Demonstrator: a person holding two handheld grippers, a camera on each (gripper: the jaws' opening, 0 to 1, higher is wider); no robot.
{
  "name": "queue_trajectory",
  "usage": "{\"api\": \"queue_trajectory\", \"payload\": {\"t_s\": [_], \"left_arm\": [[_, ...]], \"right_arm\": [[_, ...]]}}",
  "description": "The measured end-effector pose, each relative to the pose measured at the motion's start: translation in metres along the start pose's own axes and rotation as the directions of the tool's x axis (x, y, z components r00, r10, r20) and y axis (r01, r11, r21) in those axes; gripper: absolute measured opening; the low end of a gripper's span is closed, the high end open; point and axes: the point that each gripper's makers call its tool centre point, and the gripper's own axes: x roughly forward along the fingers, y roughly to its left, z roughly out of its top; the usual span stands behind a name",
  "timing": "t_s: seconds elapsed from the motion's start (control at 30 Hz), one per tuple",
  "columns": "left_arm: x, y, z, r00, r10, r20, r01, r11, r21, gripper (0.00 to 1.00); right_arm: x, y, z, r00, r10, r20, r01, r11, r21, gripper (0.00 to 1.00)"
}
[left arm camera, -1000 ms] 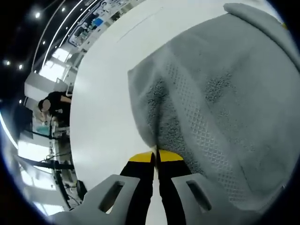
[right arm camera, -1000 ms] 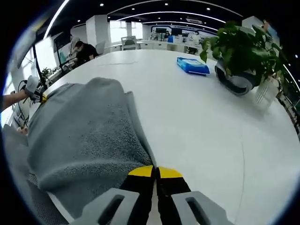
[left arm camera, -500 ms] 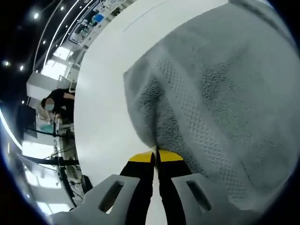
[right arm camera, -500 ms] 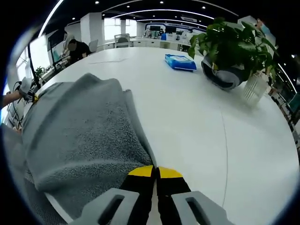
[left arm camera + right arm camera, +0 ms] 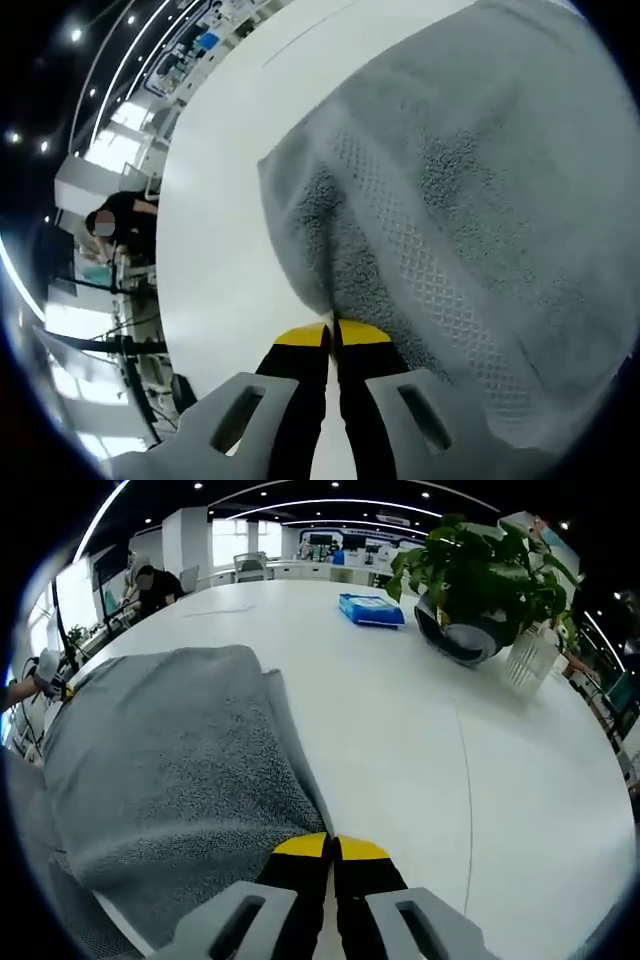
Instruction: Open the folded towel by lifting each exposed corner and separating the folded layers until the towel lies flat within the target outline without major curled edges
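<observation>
Both grippers (image 5: 333,332) (image 5: 332,845) clamped on gray towel (image 5: 170,760); plant (image 5: 480,565), blue pack (image 5: 370,608) well beyond.

On the white tabletop (image 5: 420,750) a blue packet (image 5: 370,608) lies near a leafy potted plant (image 5: 478,590) beside a clear ribbed vase (image 5: 528,663), while a person (image 5: 148,586) sits at the far edge.

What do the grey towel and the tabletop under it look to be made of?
The towel looks like looped terry cloth, probably cotton: matte grey with a nubbly pile and a woven diamond-pattern band near one edge. The table seems a smooth white laminate or painted surface with a faint sheen; the exact material is unclear.
</observation>
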Motion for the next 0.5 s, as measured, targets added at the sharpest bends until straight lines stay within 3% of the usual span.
{"api": "queue_trajectory", "payload": {"t_s": [0.07, 0.13, 0.2, 0.27, 0.3, 0.33, 0.4, 0.5], "left_arm": [[0.000, 0.000, 0.000, 1.000, 0.017, 0.005, -0.017, 0.999, -0.044, 0.01], [-0.001, -0.001, 0.000, 0.999, 0.030, 0.023, -0.030, 0.999, -0.011, 0.01], [0.000, -0.002, 0.000, 0.999, 0.040, 0.033, -0.041, 0.999, 0.014, 0.01], [0.000, -0.001, 0.000, 0.998, 0.043, 0.037, -0.044, 0.999, 0.019, 0.01], [0.000, 0.000, 0.001, 0.998, 0.045, 0.035, -0.045, 0.999, 0.013, 0.01], [0.001, 0.000, 0.001, 0.998, 0.047, 0.032, -0.047, 0.999, 0.005, 0.01], [0.001, 0.001, 0.000, 0.998, 0.066, 0.017, -0.066, 0.997, -0.038, 0.01], [0.001, 0.000, 0.001, 0.997, 0.082, 0.006, -0.082, 0.996, -0.033, 0.01]], "right_arm": [[0.001, -0.001, 0.000, 1.000, 0.012, 0.015, -0.013, 1.000, 0.028, 0.00], [0.000, 0.000, -0.001, 0.999, 0.038, 0.026, -0.039, 0.999, 0.021, 0.00], [-0.001, 0.004, -0.001, 0.996, 0.084, 0.020, -0.086, 0.994, 0.075, 0.00], [-0.004, 0.009, 0.018, 0.987, 0.132, 0.086, -0.138, 0.988, 0.063, 0.01], [-0.006, 0.007, 0.040, 0.980, 0.117, 0.162, -0.124, 0.992, 0.034, 0.01], [-0.007, 0.007, 0.052, 0.975, 0.117, 0.190, -0.121, 0.993, 0.009, 0.01], [-0.002, 0.008, 0.070, 0.974, 0.111, 0.196, -0.111, 0.994, -0.007, 0.03], [0.019, 0.016, 0.097, 0.972, 0.139, 0.191, -0.137, 0.990, -0.024, 0.05]]}}
